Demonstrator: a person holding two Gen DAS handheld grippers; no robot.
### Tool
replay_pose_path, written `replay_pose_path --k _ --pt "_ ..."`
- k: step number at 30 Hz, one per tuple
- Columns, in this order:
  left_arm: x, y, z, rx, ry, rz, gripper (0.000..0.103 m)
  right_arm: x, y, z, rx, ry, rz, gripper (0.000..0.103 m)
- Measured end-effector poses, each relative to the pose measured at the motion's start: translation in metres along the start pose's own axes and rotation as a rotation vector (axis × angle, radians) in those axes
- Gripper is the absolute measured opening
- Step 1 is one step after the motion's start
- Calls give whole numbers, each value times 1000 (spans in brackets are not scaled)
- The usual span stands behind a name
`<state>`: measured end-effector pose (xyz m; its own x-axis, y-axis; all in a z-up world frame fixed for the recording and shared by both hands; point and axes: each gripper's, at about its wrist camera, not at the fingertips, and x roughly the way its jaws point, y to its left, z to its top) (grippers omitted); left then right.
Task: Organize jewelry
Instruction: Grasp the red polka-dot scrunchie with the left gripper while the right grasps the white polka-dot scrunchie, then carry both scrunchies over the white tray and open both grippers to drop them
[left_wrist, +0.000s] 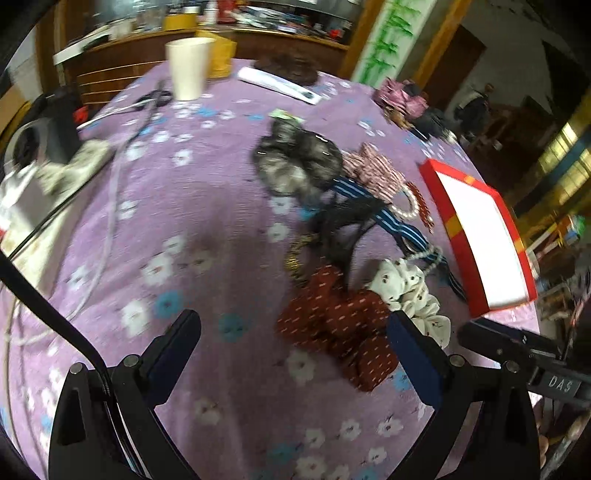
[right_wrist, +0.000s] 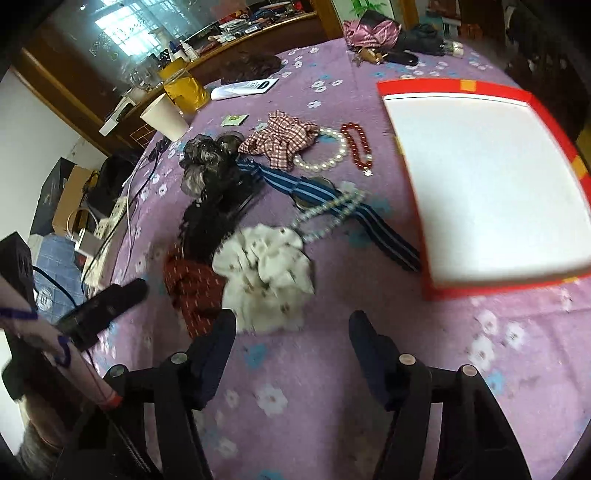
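Note:
A pile of accessories lies on the purple flowered cloth: a dark red scrunchie (left_wrist: 340, 328) (right_wrist: 192, 284), a white scrunchie (left_wrist: 410, 295) (right_wrist: 266, 273), a black sheer scrunchie (left_wrist: 295, 162) (right_wrist: 207, 162), a plaid scrunchie (right_wrist: 284, 138), a blue striped band (right_wrist: 332, 199), a pearl bracelet (right_wrist: 325, 155), a red bead bracelet (right_wrist: 358, 146) and a pearl chain (right_wrist: 325, 214). A red box with a white inside (left_wrist: 480, 240) (right_wrist: 487, 177) sits to their right. My left gripper (left_wrist: 295, 347) is open just before the red scrunchie. My right gripper (right_wrist: 291, 339) is open just before the white scrunchie.
A paper cup (left_wrist: 188, 68) (right_wrist: 164, 114), a yellow bag (right_wrist: 184, 90), a white tube (left_wrist: 277, 85) and a dark wig (left_wrist: 291, 68) stand at the far side. Cables and a power strip (left_wrist: 81, 162) lie at the left. Folded umbrellas (right_wrist: 373, 31) lie at the far right.

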<state>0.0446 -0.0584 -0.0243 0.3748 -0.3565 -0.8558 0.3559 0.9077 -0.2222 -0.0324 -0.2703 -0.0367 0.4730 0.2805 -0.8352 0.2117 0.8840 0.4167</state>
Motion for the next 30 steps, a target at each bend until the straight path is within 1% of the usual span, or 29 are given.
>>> replay_pose_path --k 2,4,5,6,7,8,9,10,11,12,14,15,17,21,25,30 --pt "9 -5 1 16 19 -25 100 9 3 6 12 11 31 68" --pt "20 -7 2 19 48 -29 97 13 3 8 27 14 42 68" --pt "26 -8 2 17 67 -36 87 17 3 9 41 15 48 68" --pt "31 -9 3 13 86 -39 65 20 3 9 54 17 53 68" --pt "37 -8 3 6 117 -50 53 23 2 10 63 20 53 68" --pt "42 -8 2 -5 154 -64 33 26 2 10 68 23 52 68" --pt "43 -7 2 -10 158 -60 26 28 2 10 68 27 49 68" --pt "41 -7 2 -10 148 -56 22 30 3 10 64 30 43 67" --pt "39 -7 2 -7 149 -59 16 33 4 9 54 36 34 61" --pt "36 -6 1 -8 151 -59 13 36 5 10 46 44 33 55" --pt "27 -2 1 -29 148 -60 12 42 5 9 44 72 59 24" --pt "22 0 0 -36 146 -65 11 44 5 9 53 84 82 18" --pt "4 7 -1 -48 126 -74 11 40 5 8 53 81 110 11" --pt "-23 15 -3 -54 81 -65 11 25 12 5 18 69 125 8" --pt "-47 20 -1 -64 38 -69 11 3 11 2 15 38 145 8" --pt "-60 4 3 -58 7 -105 11 -33 -9 1 46 -20 131 8"
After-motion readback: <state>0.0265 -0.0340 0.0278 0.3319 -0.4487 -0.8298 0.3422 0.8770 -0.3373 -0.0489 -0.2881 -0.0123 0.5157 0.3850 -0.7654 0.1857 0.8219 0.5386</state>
